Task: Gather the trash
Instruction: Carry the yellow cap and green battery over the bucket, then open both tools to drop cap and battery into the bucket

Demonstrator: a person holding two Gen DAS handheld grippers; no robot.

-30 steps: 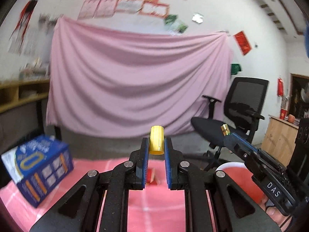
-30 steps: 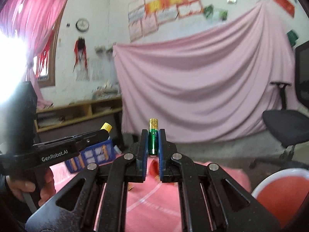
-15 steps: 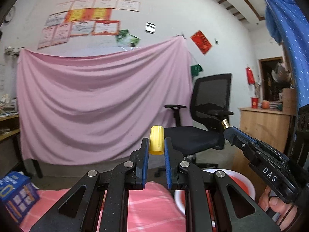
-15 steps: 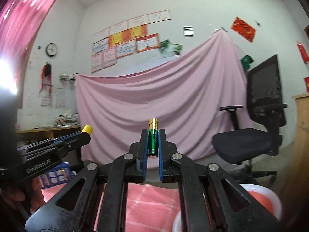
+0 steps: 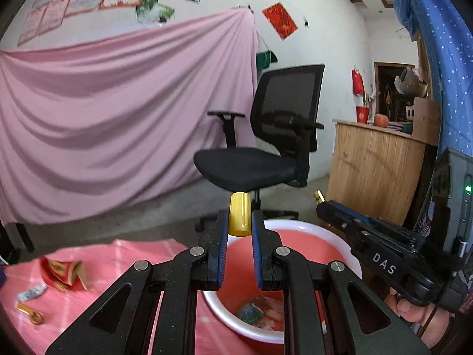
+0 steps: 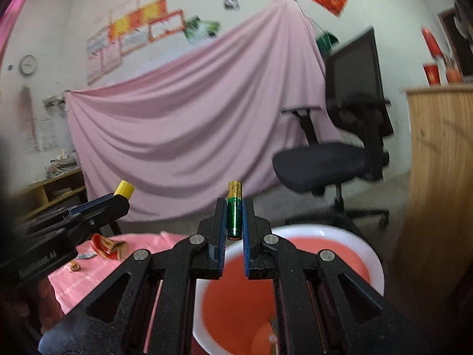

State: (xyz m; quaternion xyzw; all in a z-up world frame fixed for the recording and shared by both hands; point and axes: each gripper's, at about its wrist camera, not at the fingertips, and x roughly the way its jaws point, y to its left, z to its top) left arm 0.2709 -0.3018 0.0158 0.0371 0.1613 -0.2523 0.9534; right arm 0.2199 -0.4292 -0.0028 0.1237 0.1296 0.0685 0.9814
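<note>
My left gripper [image 5: 240, 222] is shut on a short yellow cylinder [image 5: 240, 217] that stands upright between its blue pads, just above the near rim of a red bin with a white rim [image 5: 298, 226]. My right gripper [image 6: 234, 216] is shut on a green and gold battery [image 6: 234, 211], upright too, over the same bin [image 6: 322, 232]. Each gripper shows in the other's view: the right one [image 5: 320, 199] to the right, the left one [image 6: 124, 190] to the left. Wrappers [image 5: 251, 315] lie at the bin's bottom.
A pink checked cloth [image 5: 97, 298] covers the table at left, with a red and gold wrapper [image 5: 63, 272], a small white packet [image 5: 31, 291] and a gold bit [image 5: 31, 316] on it. A black office chair [image 5: 266, 153] and a wooden cabinet [image 5: 375, 171] stand behind the bin.
Both grippers swung right, away from the blue box and the cloth, to above the red bin. Each keeps its hold on its item.
</note>
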